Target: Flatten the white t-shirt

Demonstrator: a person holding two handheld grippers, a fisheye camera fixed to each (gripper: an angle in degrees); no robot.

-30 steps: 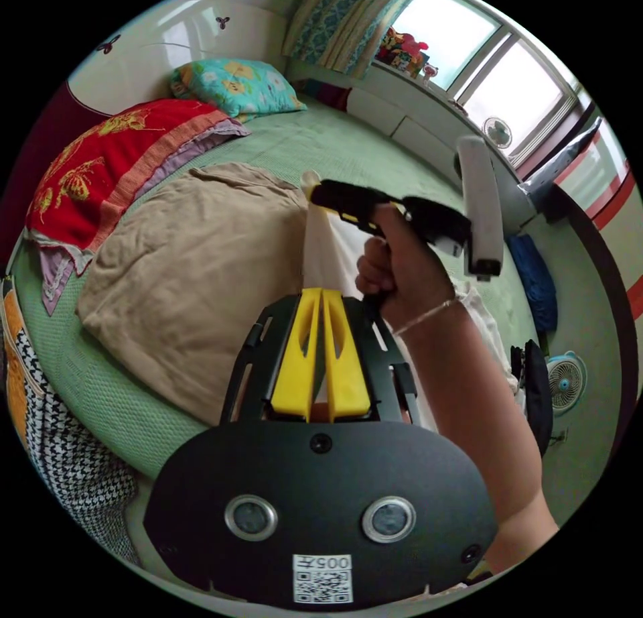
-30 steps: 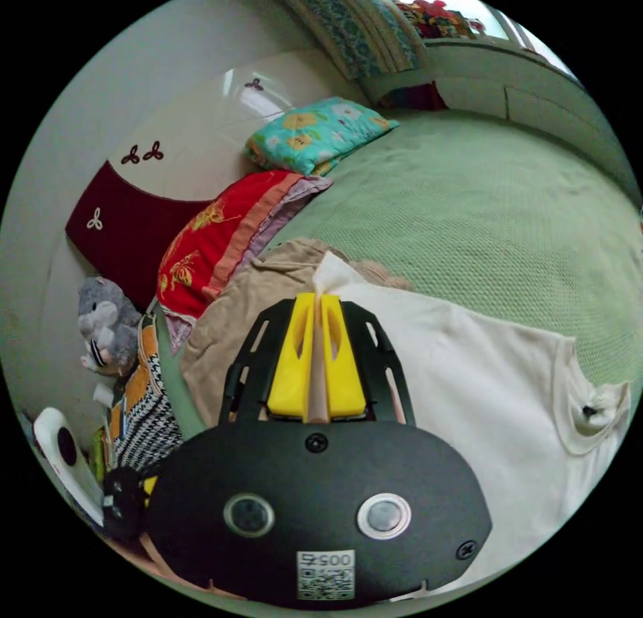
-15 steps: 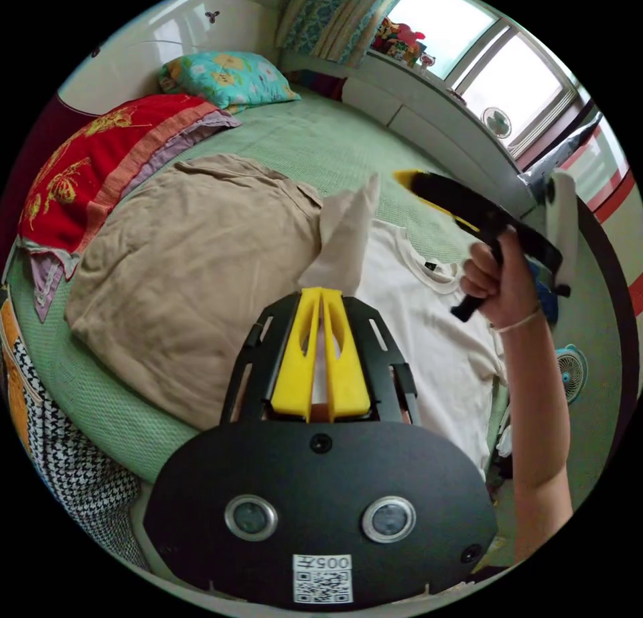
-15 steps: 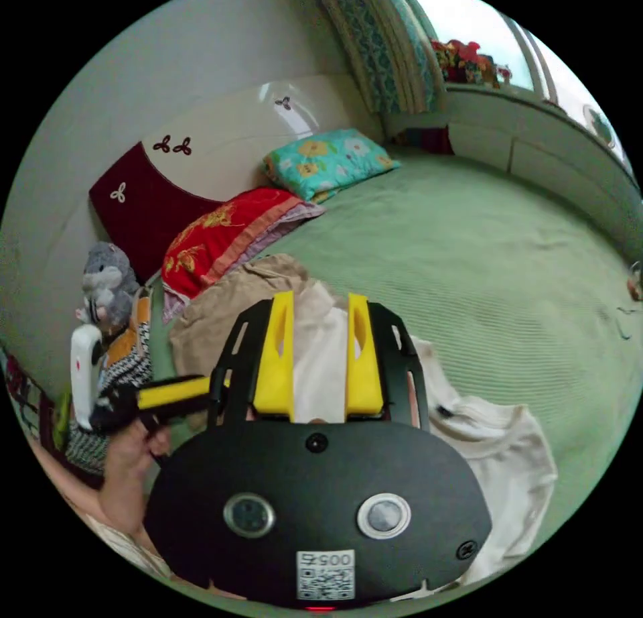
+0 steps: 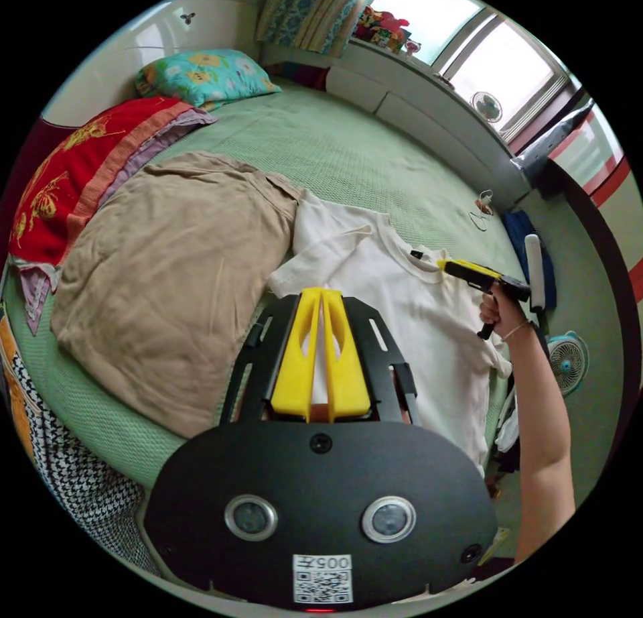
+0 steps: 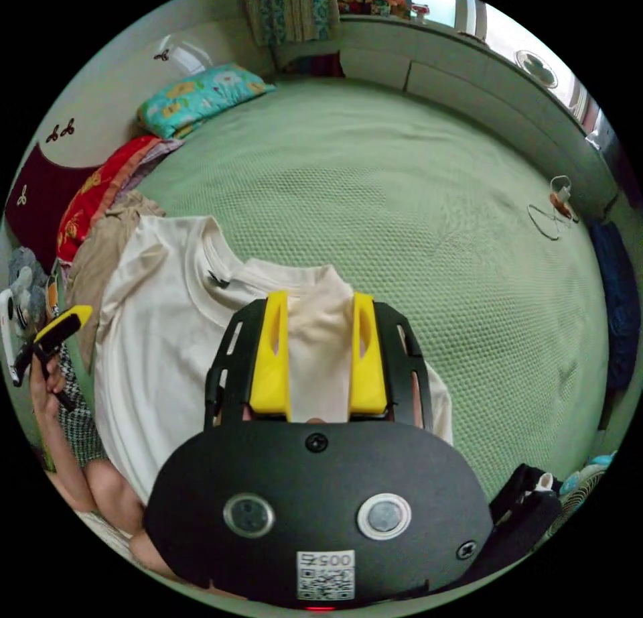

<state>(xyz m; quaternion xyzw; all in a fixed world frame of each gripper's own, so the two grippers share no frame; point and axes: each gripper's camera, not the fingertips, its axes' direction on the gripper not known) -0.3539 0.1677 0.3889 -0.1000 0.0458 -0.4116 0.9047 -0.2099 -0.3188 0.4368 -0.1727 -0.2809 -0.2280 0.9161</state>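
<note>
White t-shirt [image 5: 395, 296] lies spread on the green bed cover [image 5: 348, 155], centre right of the left gripper view, its collar toward the upper right of the frame and one sleeve touching the tan garment [image 5: 167, 269] at centre left; in the right gripper view the same shirt [image 6: 161, 350] fills the left and centre, collar pointing to the upper left. My left gripper [image 5: 320, 296] sits low in the middle of its own view with the yellow jaws pressed nearly together; a sliver of white cloth shows between them, so I read it as clenched on the shirt's edge. My right gripper [image 6: 319, 303] has its jaws held wide apart over the shirt's shoulder, released, with cloth visible in the gap but not pinched; in the left gripper view I see that same tool [image 5: 447, 265] at centre right, held in a hand [image 5: 499, 313], its tip just at the collar. At the upper left of the left gripper view lie a red pillow [image 5: 60, 175] and a teal floral pillow [image 5: 201, 75]; a small fan [image 5: 566, 362] stands at the right edge.
</note>
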